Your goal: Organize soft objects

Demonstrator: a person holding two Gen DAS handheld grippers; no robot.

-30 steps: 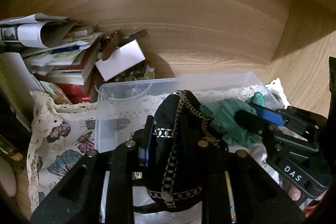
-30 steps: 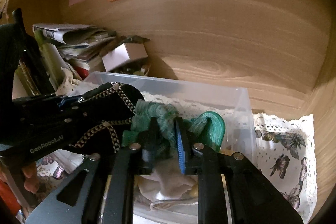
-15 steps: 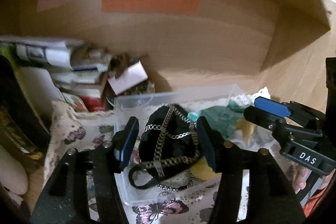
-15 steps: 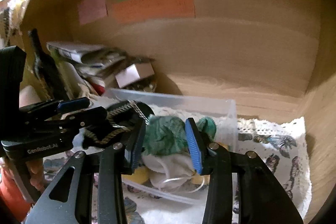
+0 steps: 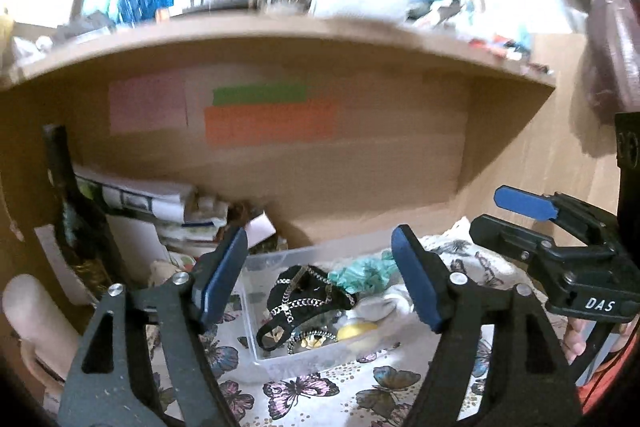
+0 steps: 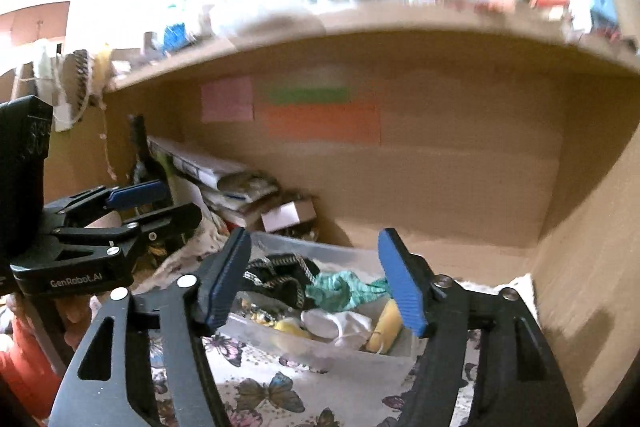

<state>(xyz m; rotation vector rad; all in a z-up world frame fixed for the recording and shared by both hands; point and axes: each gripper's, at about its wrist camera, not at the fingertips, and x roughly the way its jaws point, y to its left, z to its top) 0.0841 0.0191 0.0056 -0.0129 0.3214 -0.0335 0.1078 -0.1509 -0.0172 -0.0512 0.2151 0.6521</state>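
Left gripper [image 5: 320,275] up front, jaws spread wide, nothing between them; right gripper [image 6: 316,281] same, jaws wide apart and empty (each shows in the other's view too, off to the side, also apart). Both hang above and in front of the clear plastic bin [image 5: 256,339], not touching it or anything in it, so my read is the drop-off step is done and no grasp is in progress. Under them the butterfly-print cloth [image 5: 304,391] covers the shelf floor and the bin sits on it. Task items are all inside the bin: black chain-trimmed pouch [image 5: 304,293] at the left end, crumpled green fabric [image 5: 366,273] just beside it toward the back, white cloth [image 6: 340,323] in front of the green, yellow soft pieces [image 6: 386,323] low near the front wall. They lie loose and overlapping, not folded (probably just dropped in, the bin walls keep them together). Behind the bin to the left a stack of papers and booklets [image 5: 160,211] and a small white box [image 6: 286,215] near the bin's back corner, dark bottle [image 5: 76,211] upright at the far left. Further back the wooden back panel carries pink [image 5: 148,105], green [image 5: 260,95] and orange [image 5: 270,125] paper notes, text blurred. Top shelf clutter is overexposed, can't tell items. Task looks close to finished, judging by the bin contents.
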